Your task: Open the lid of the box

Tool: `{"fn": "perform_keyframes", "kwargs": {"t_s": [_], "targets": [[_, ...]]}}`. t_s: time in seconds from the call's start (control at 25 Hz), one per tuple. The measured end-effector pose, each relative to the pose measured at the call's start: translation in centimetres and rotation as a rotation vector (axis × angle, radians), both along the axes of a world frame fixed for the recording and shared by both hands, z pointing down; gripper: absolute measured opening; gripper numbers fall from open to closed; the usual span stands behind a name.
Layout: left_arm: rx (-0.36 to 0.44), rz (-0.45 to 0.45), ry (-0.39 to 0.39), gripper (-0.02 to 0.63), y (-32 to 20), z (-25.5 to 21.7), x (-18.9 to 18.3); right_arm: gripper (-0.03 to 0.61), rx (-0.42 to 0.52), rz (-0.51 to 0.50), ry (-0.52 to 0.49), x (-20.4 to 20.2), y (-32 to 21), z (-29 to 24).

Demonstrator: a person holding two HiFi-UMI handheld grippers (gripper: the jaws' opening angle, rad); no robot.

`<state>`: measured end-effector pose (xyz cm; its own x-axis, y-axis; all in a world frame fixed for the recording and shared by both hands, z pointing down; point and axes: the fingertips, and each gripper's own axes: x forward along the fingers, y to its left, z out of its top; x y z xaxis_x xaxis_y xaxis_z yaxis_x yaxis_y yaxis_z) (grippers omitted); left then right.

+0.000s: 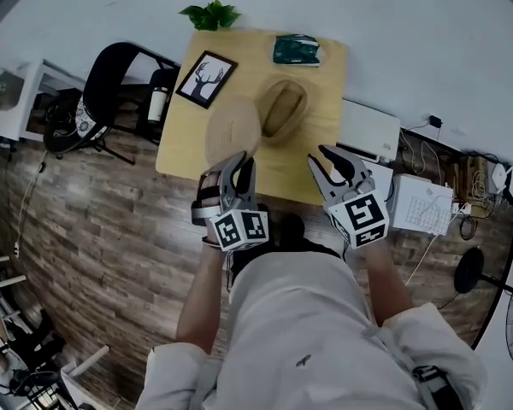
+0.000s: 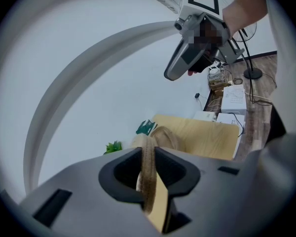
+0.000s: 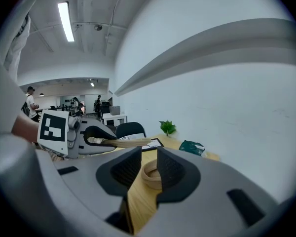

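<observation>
Holding the lid (image 1: 232, 129) off the box (image 1: 284, 109) with the left gripper (image 1: 238, 161).

Left gripper's jaws are clamped on the woven lid's rim, closed down to its thickness. The lid is raised over the near left part of the table (image 1: 329, 71), just left of the box, with its broad face turned up toward the head view. The box sits uncovered at the table's middle, its hollow showing. The right gripper (image 1: 318, 155) hangs over the near right edge of the table, apart from the box, its jaws partly open with nothing gripped. Its own view shows the box beyond the gap. On the far side of the table a green packet (image 1: 296, 49) lies at the right and a framed picture (image 1: 207, 79) at the left. A plant (image 1: 210, 14) stands at the far edge.
</observation>
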<state>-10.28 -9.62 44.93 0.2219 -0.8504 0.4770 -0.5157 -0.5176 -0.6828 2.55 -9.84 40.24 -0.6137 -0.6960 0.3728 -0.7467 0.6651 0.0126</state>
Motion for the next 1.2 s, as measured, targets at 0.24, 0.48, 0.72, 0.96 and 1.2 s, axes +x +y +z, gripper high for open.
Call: {"fn": "perform_keyframes", "kwargs": {"t_s": [0.24,0.48,0.72,0.96,1.2], "targets": [[0.017,-0.045,0.033,0.080,1.2,-1.2,0.4,0.080,0.014,-0.025,-0.011,0.4,1.0,-0.9],[0.039,-0.091,0.087,0.080,2.7,-2.8,0.3,0.054,0.029,-0.038,-0.023,0.6,2.0,-1.8],[0.036,-0.148,0.238,0.080,3.7,-4.6,-0.2,0.037,0.046,-0.028,-0.036,0.7,2.4,-2.7],[0.048,-0.177,0.331,0.080,4.2,-6.1,-0.7,0.026,0.043,-0.021,-0.047,0.5,2.9,-3.2],[0.062,-0.183,0.446,0.080,4.8,-7.6,-0.9,0.018,0.056,-0.008,-0.054,0.5,3.2,-3.9]]}}
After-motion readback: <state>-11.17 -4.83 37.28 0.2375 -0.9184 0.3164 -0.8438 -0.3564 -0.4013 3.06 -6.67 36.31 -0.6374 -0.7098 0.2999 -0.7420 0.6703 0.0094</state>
